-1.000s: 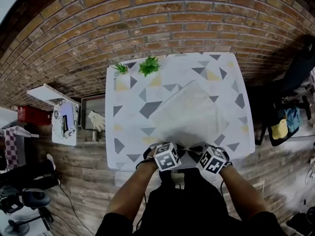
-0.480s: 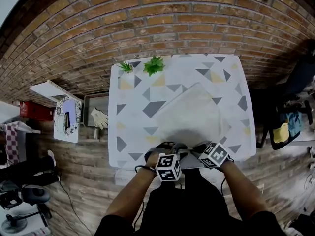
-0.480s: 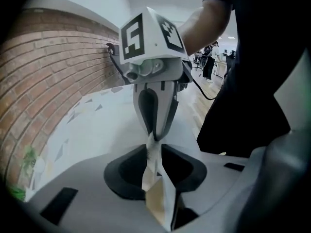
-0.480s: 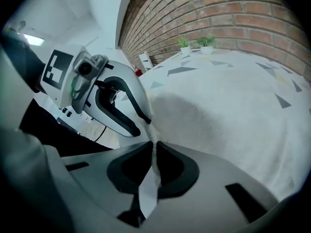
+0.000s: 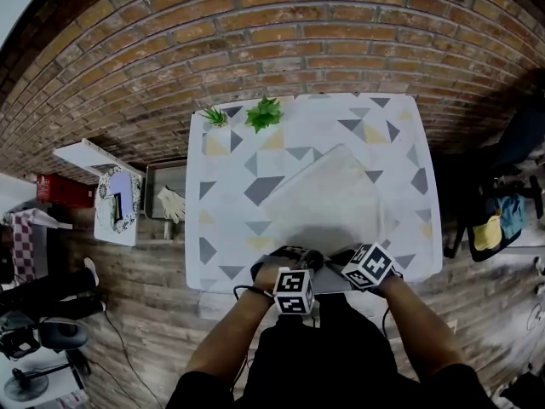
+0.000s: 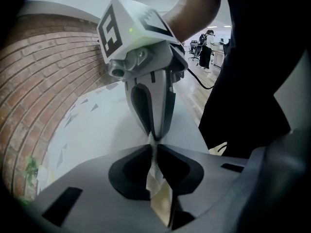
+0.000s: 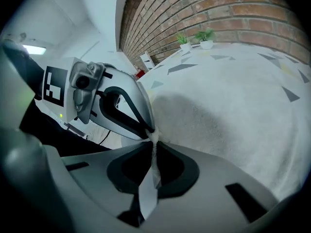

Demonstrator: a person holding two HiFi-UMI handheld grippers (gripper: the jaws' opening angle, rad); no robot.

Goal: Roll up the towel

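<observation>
**Pinching the towel at the near edge of the bench**

Shows black-and-white square markers on each marker cube (image 5: 294, 290), in chunky block patterns and not in letters. Keeps the pale towel (image 5: 328, 198) spread flat on the bench (image 5: 221, 228), right of its middle, over the grey and yellow triangle pattern. Grips a thin fold of towel at the near edge of the bench with the left tool (image 6: 154, 147), with jaws nearly together after just closing on the cloth. Clenches the right tool (image 7: 153, 147) on the same edge just beside, with both tips almost meeting. Leaves two small green plants (image 5: 260, 113) at the far edge of the bench, apart from the towel.
</observation>
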